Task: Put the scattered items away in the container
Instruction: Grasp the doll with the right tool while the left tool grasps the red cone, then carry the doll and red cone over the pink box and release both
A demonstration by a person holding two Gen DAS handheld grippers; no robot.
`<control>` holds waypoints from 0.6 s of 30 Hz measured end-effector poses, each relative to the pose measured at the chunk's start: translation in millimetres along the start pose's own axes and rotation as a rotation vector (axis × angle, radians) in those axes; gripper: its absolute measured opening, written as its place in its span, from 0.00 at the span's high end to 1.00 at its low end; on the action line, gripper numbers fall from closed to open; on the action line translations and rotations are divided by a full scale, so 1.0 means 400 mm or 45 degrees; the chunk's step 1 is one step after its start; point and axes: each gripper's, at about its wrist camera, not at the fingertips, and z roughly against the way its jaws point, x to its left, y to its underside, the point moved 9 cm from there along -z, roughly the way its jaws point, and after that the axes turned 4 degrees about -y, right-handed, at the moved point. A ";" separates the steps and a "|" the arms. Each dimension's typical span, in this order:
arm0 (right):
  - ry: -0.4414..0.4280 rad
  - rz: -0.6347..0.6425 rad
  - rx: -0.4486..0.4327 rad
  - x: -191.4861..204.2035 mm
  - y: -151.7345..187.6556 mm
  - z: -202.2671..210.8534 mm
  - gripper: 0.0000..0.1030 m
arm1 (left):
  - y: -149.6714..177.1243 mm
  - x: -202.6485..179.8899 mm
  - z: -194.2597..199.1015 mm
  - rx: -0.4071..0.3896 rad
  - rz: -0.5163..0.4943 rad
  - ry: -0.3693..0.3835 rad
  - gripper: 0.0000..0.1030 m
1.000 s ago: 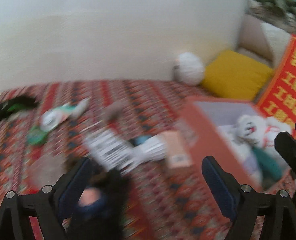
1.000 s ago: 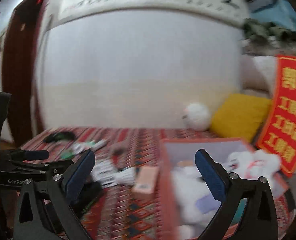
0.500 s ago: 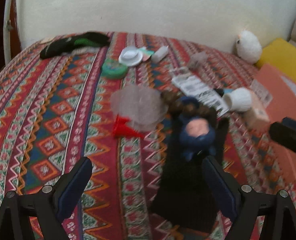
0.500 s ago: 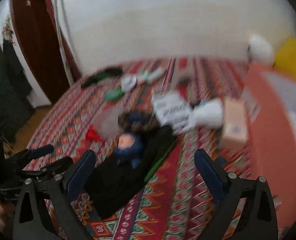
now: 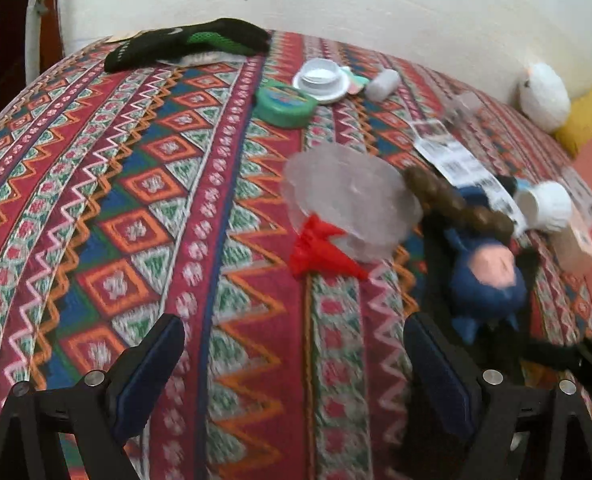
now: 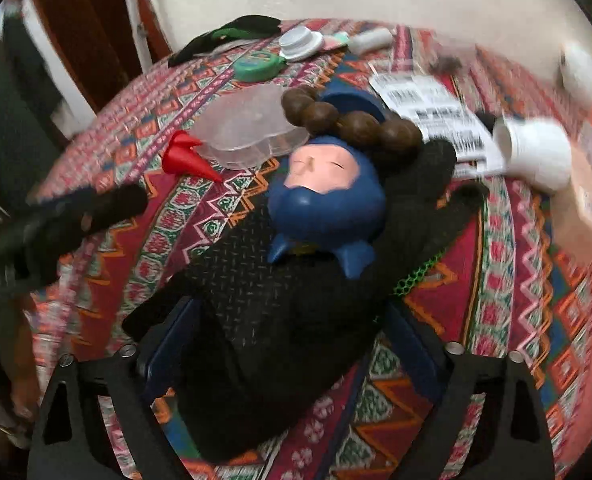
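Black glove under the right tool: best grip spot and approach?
Take the black glove at its wide cuff end, coming straight down from the near side. The right tool is open and straddles that end, clear of the blue doll lying on the glove's far half.

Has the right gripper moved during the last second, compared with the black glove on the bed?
Yes. The right gripper has come down and forward onto the black glove, whose cuff now lies between its open fingers; earlier the glove lay well ahead of it.

Right gripper spread around black glove, blue doll head resting on it
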 end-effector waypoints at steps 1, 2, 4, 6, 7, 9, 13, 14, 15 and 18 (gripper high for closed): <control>0.011 0.028 -0.006 0.004 -0.003 0.008 0.33 | -0.007 -0.002 -0.010 0.003 -0.002 0.003 0.10; -0.020 0.035 -0.012 0.006 -0.005 0.020 0.56 | -0.015 -0.008 -0.022 0.006 -0.007 0.005 0.10; -0.093 0.013 -0.026 0.003 -0.003 0.047 0.78 | -0.029 -0.026 -0.051 0.006 -0.024 -0.002 0.10; -0.086 0.004 -0.041 -0.013 0.009 0.074 0.81 | -0.039 -0.042 -0.081 0.011 -0.037 -0.009 0.10; -0.079 0.000 -0.049 -0.022 0.015 0.088 0.82 | -0.043 -0.049 -0.097 0.016 -0.042 -0.014 0.10; -0.064 -0.007 -0.066 -0.039 0.029 0.115 0.83 | -0.043 -0.048 -0.114 0.011 -0.047 -0.041 0.15; -0.052 -0.008 -0.099 -0.053 0.057 0.173 0.84 | -0.040 -0.040 -0.122 -0.011 -0.060 -0.071 0.59; -0.046 0.000 -0.112 -0.051 0.065 0.190 0.85 | -0.037 -0.035 -0.113 -0.012 -0.045 -0.046 0.61; -0.039 0.011 -0.126 -0.046 0.071 0.208 0.85 | -0.033 -0.027 -0.102 -0.010 -0.027 -0.033 0.62; -0.023 0.042 -0.184 -0.021 0.082 0.264 0.86 | -0.014 -0.008 -0.052 -0.005 0.008 -0.012 0.68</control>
